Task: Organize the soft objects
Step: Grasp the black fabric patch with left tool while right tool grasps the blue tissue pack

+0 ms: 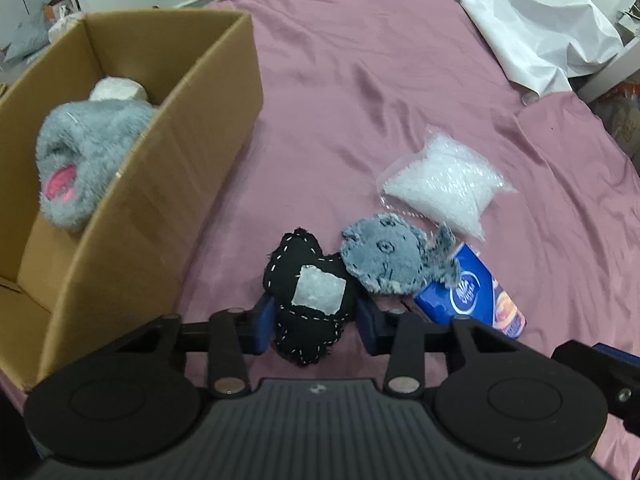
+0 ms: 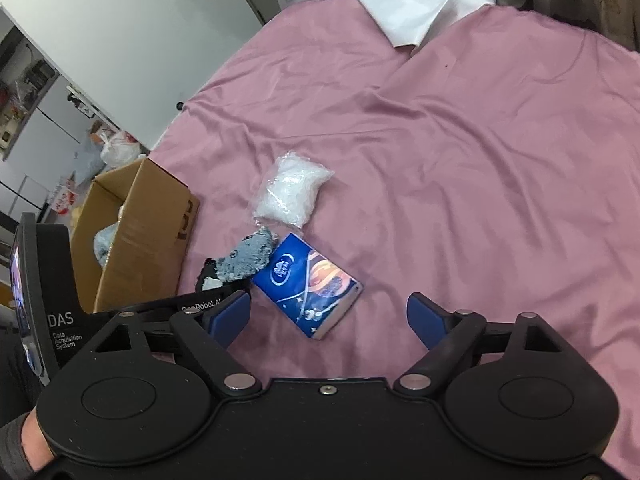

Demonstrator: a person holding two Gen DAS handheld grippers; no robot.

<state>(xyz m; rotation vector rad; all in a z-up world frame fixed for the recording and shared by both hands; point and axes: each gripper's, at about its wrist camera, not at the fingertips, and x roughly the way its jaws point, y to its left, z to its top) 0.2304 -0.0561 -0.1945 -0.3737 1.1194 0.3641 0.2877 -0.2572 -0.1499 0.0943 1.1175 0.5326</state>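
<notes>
- the left gripper (image 1: 314, 320) has its jaws closed on the black toy (image 1: 310, 300), pads pressing both sides; the toy sits low over the sheet (image 1: 400, 80), just right of the box (image 1: 160, 208).
- the right gripper (image 2: 328, 320) hangs above the sheet with its jaws wide apart, holding nothing, near the blue pack (image 2: 308, 290).
- done so far: a grey plush (image 1: 88, 152) already lies inside the box, with something white behind it.
- left on the sheet: the small grey toy (image 1: 396, 264) touching the black toy, the clear bag (image 1: 448, 184) of white filling just beyond it, and the blue pack beside them.
- judged from this, the task is perhaps a third along; the black toy looks next for the box, then three items remain.
</notes>
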